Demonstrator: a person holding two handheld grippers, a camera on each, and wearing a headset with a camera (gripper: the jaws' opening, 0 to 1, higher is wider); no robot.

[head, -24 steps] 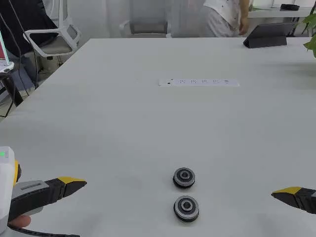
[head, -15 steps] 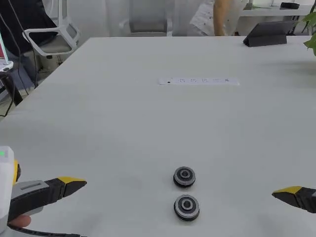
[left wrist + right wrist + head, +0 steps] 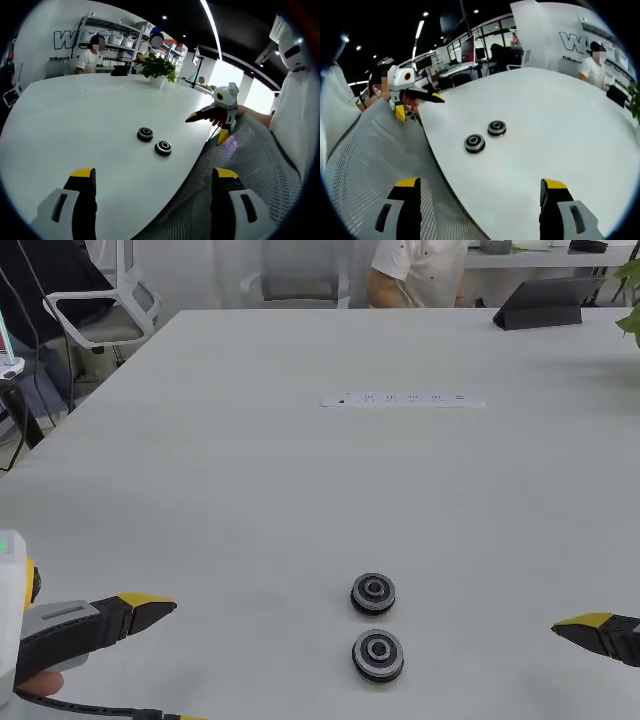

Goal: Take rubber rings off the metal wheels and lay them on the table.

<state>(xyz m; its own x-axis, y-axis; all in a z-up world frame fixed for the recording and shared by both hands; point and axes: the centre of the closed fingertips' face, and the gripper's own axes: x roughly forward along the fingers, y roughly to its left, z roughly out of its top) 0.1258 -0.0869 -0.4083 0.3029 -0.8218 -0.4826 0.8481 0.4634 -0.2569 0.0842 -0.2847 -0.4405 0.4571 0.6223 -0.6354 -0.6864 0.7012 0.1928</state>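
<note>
Table [image 3: 300, 470]: far wheel [image 3: 373, 594], near wheel [image 3: 378, 655], close together. My left gripper [image 3: 153, 175], right gripper [image 3: 480, 182]: jaws spread, empty. Head view: power strip [image 3: 403, 400]; left gripper view: potted plant [image 3: 157, 67].

On the white wall [image 3: 40, 45] at the upper left of the left gripper view, large dark lettering [image 3: 64, 37] begins with "W". The small line beneath it is too blurred to read. A large "W" also stands on the wall at the upper right of the right gripper view.

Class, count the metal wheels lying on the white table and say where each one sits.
2. The far wheel lies on the table towards the person's edge; the near wheel lies just in front of it, slightly apart. None looks hidden.
</note>
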